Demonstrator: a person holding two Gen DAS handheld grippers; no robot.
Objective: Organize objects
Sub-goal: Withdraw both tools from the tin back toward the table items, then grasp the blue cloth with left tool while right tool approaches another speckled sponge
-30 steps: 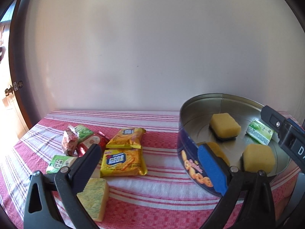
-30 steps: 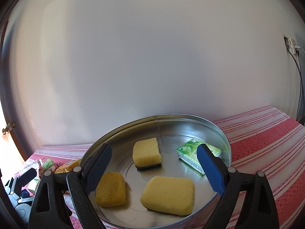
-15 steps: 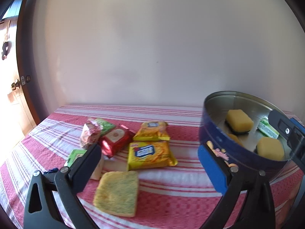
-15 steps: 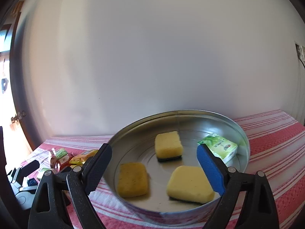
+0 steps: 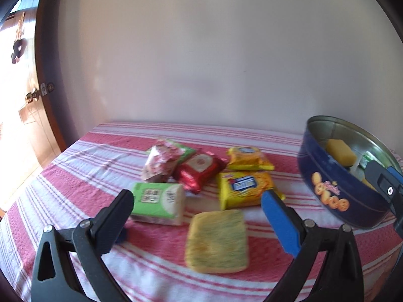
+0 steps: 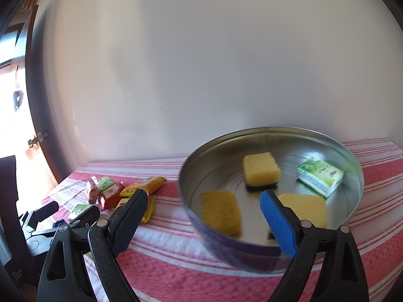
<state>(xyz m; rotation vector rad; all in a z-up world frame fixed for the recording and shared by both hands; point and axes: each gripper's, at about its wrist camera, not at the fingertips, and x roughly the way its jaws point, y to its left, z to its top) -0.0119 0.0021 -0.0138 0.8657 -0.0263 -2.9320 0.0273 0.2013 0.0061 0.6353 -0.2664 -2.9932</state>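
A yellow sponge (image 5: 217, 241) lies on the striped cloth between the open fingers of my left gripper (image 5: 199, 206), which is empty. Beyond it lie a green tissue pack (image 5: 157, 202), a red packet (image 5: 199, 171), a pink packet (image 5: 161, 161) and two yellow biscuit packets (image 5: 245, 186). A round blue tin (image 5: 337, 188) stands at the right. In the right wrist view the tin (image 6: 272, 136) holds three yellow sponges (image 6: 260, 170) and a green tissue pack (image 6: 320, 176). My right gripper (image 6: 201, 203) is open and empty, in front of the tin's near rim.
The table is covered by a red and white striped cloth (image 5: 75, 171) and stands against a plain wall. A dark door frame (image 5: 47, 75) is at the left. The left gripper's body shows at the left of the right wrist view (image 6: 50, 216).
The left gripper has swung left, so the loose sponge and the packets now sit nearer the centre of its view. The right gripper has pulled back and left; the tin now sits to the right.
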